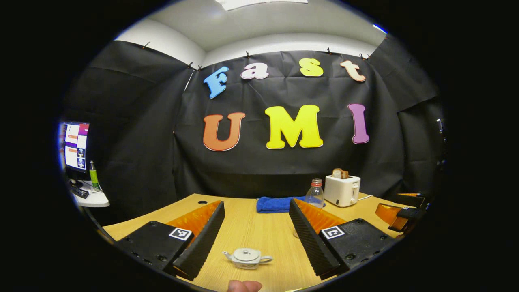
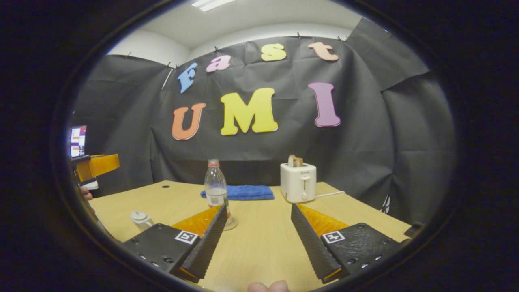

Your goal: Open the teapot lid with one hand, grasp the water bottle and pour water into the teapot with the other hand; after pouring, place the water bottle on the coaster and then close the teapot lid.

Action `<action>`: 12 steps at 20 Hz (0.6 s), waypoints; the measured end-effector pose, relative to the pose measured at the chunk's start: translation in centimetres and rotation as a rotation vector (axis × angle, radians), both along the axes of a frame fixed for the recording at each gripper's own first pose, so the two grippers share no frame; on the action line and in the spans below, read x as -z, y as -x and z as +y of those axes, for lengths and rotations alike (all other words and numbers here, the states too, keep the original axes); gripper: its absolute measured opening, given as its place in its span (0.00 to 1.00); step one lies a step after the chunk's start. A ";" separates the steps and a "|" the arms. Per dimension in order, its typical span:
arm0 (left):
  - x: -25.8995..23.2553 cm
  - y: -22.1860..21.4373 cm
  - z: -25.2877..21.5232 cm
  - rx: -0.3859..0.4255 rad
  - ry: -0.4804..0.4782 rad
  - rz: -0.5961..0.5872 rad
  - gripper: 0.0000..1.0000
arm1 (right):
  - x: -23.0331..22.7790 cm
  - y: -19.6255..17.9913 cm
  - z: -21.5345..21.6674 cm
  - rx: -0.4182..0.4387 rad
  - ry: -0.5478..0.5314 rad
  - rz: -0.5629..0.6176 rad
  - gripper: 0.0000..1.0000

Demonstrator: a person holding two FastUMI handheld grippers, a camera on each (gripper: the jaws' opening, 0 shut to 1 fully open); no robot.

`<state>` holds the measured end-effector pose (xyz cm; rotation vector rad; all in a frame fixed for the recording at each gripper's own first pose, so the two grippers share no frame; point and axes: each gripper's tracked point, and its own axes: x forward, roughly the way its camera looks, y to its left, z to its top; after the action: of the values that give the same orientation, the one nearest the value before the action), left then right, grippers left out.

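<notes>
in the left gripper view, a monitor (image 1: 76, 146) is seen at far left, cut off by the edge. the left gripper (image 1: 256, 237) is held spread above the table (image 1: 251, 227), nothing between its fingers. a small white teapot (image 1: 247, 258), lid on, spout to the left, is seen between the fingers near the bottom. behind, a blue towel (image 1: 275, 204) is laid flat; the clear bottle (image 1: 315, 194), red-capped, is partly hidden by the right finger. a toaster (image 1: 342, 189) is seen beside it.

in the right gripper view, the teapot (image 2: 141, 219) is half hidden at left. the bottle (image 2: 216, 190) stands upright just behind the left finger; its base is hard to make out. the right gripper (image 2: 258, 239) is spread, empty.
</notes>
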<state>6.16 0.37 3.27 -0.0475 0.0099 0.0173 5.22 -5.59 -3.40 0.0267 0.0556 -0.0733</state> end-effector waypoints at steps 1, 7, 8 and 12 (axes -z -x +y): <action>-0.3 0.3 -1.3 0.017 0.001 -0.003 0.99 | -1.1 0.7 0.2 0.003 0.006 -0.024 0.94; 0.6 3.5 -4.0 0.041 -0.005 0.011 0.99 | -3.6 5.1 1.3 0.019 0.052 -0.081 0.94; 0.7 4.2 -4.5 0.046 -0.001 0.008 0.99 | -3.5 5.8 1.8 0.013 0.056 -0.085 0.94; 0.4 5.9 -5.4 0.057 0.008 -0.017 0.99 | -3.1 7.9 2.7 0.007 0.048 -0.091 0.94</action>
<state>0.30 -5.06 2.90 -0.0550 -0.0053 -0.0402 -2.65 -2.85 -0.30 -0.0180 -0.0372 -0.0807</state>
